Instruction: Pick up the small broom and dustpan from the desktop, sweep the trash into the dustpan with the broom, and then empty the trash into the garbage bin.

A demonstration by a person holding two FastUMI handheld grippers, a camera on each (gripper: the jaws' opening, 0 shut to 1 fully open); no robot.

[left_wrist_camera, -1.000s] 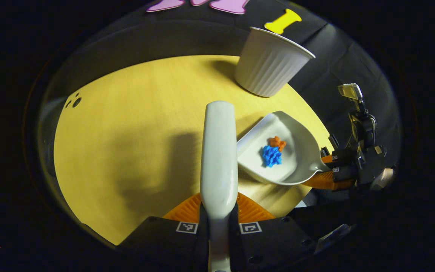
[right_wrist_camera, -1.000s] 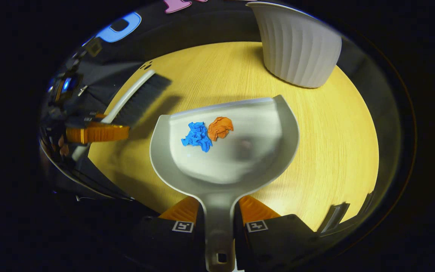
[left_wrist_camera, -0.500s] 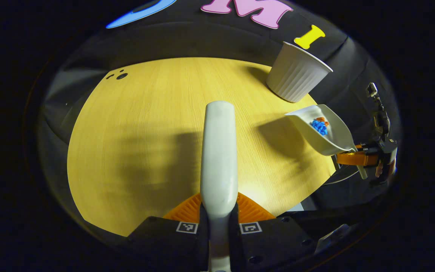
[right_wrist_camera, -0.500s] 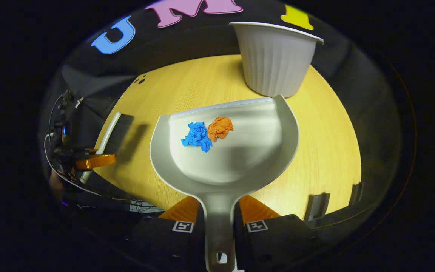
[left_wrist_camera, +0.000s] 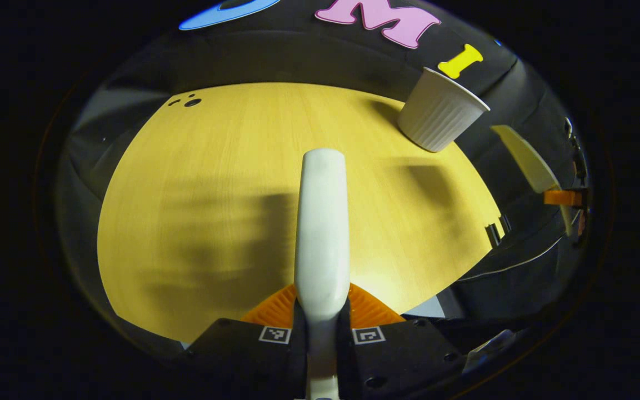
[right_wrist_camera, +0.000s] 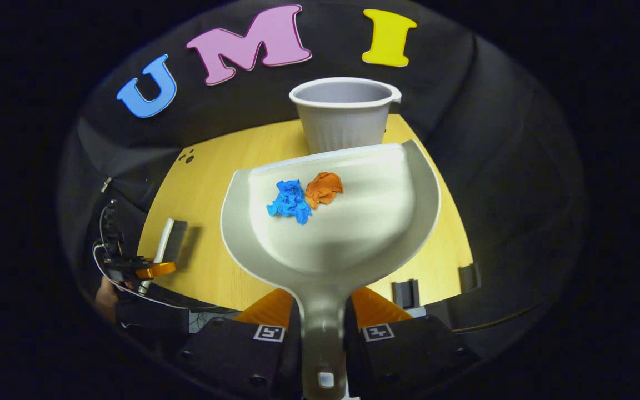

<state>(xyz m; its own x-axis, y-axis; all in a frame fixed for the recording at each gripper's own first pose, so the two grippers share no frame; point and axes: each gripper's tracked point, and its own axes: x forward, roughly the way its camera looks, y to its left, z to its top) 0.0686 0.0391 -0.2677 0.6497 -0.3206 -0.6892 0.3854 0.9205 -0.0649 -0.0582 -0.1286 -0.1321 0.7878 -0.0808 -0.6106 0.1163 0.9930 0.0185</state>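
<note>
— Right then, what are you holding?

— My left gripper [left_wrist_camera: 321,311] has its jaws pinched on the handle of the small broom [left_wrist_camera: 321,222]. The pale back of the broom runs straight out ahead of me, above the yellow desktop [left_wrist_camera: 214,183]. From the right gripper view the broom [right_wrist_camera: 165,244] looks small and low at the near left edge of the desktop, bristles dark.

— And the other one?

— My right gripper [right_wrist_camera: 323,322] has both fingers pressed on the stem of the dustpan [right_wrist_camera: 353,222]. The pan is lifted clear of the desktop and roughly level. In the left gripper view the dustpan [left_wrist_camera: 525,158] shows edge-on, far to the right, past the desktop edge.

— Trash?

— Two crumpled bits lie in the pan, touching each other: blue paper [right_wrist_camera: 289,201] and orange paper [right_wrist_camera: 324,189], both toward the front left of the scoop.

— Garbage bin?

— White, ribbed, upright at the far edge of the desktop. The garbage bin [right_wrist_camera: 345,114] stands just beyond the pan's front lip, its mouth open. From my left it [left_wrist_camera: 439,111] sits at the far right corner.
</note>
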